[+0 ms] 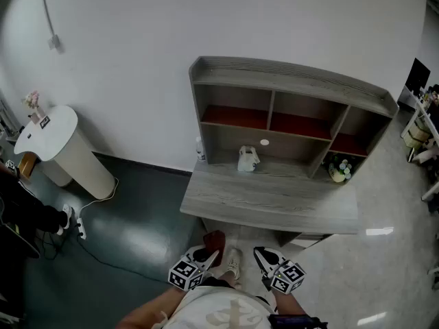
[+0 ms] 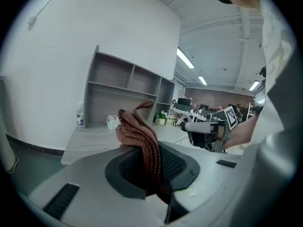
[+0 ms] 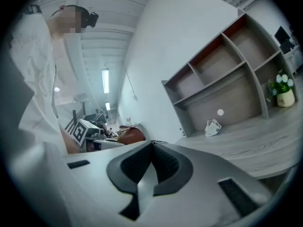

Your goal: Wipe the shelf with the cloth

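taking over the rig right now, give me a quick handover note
Left claw: shut on the brown knitted cloth, held low.
Right claw: shut, empty.
Shelf: ahead, and neither claw is touching it. A white bag, a bottle and a potted plant stand on its lower board.
Done: cloth is in hand.
Left: step up and wipe the shelf, probably working around those items.

The shelf (image 1: 295, 74) stands against the wall (image 1: 137, 60). On its wide lower board, a bottle (image 1: 199, 149) stands at the left end, a small bag (image 1: 248, 159) is near the middle, and a potted plant (image 1: 338, 170) is in the right compartment. A round stand (image 1: 48, 132) is far to the left, and the cloth (image 1: 215, 240) sits between the jaws of the left gripper (image 1: 208, 256), before the board's front edge.
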Demonstrator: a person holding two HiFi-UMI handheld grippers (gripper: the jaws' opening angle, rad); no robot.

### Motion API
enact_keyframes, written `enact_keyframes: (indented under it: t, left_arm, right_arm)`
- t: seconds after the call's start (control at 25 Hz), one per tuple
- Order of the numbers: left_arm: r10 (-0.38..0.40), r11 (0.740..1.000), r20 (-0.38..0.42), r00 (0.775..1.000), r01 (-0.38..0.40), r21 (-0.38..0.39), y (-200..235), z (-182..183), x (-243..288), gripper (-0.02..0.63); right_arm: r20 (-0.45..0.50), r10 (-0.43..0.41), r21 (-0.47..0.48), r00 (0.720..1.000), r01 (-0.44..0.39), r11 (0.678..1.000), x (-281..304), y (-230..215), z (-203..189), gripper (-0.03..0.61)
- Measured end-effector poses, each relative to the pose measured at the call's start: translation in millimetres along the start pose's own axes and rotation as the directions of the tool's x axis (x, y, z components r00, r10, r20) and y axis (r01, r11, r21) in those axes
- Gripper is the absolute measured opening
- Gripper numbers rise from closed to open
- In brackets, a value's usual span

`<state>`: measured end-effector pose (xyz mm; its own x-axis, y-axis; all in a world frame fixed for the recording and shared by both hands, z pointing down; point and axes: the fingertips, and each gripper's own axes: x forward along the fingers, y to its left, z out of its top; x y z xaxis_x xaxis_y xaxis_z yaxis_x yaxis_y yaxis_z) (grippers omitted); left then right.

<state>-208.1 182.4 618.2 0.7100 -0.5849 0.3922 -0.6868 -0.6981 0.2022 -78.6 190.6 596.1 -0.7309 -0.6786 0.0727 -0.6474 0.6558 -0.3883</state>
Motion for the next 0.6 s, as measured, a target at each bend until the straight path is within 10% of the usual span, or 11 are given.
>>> enact_keyframes:
  t: [0.6]
  left_arm:
    - [0.026,1.000,0.023,0.999,-0.026,-0.015,-0.9,0.3,-0.9,0.069]
  right_arm:
    - [-0.007,0.003,-0.003,1.000,-0.003,1.000,0.7,0.8,0.0,0.003]
